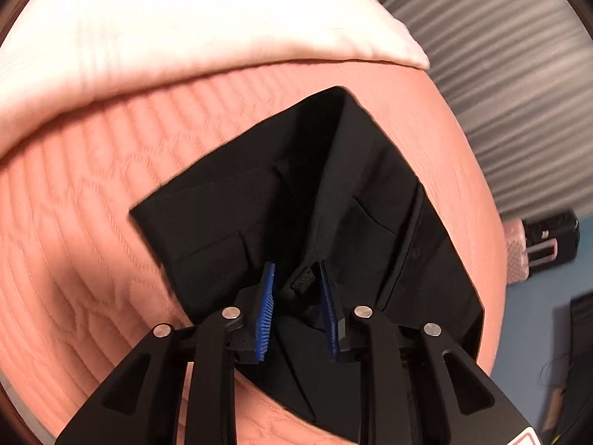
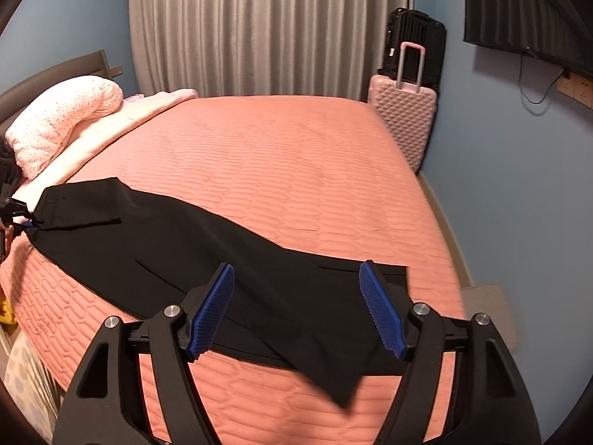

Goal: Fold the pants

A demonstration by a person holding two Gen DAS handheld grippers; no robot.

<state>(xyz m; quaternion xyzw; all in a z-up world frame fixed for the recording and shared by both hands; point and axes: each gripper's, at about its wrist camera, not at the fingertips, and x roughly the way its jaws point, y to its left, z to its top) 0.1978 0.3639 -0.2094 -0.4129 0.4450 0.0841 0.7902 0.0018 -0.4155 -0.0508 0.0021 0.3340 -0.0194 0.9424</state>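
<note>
Light: soft, even indoor | shadows: faint | blur: slight, perhaps motion | edges: fisheye-bent, dark corners

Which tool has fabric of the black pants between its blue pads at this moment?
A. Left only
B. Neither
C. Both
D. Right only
A: the left tool pinches a bunched fold of the black pants, while the right tool stands wide open above the pants on the pink quilted bedspread.

Left gripper (image 1: pixel 296 278) jaws narrowed, right gripper (image 2: pixel 296 278) jaws wide apart
</note>
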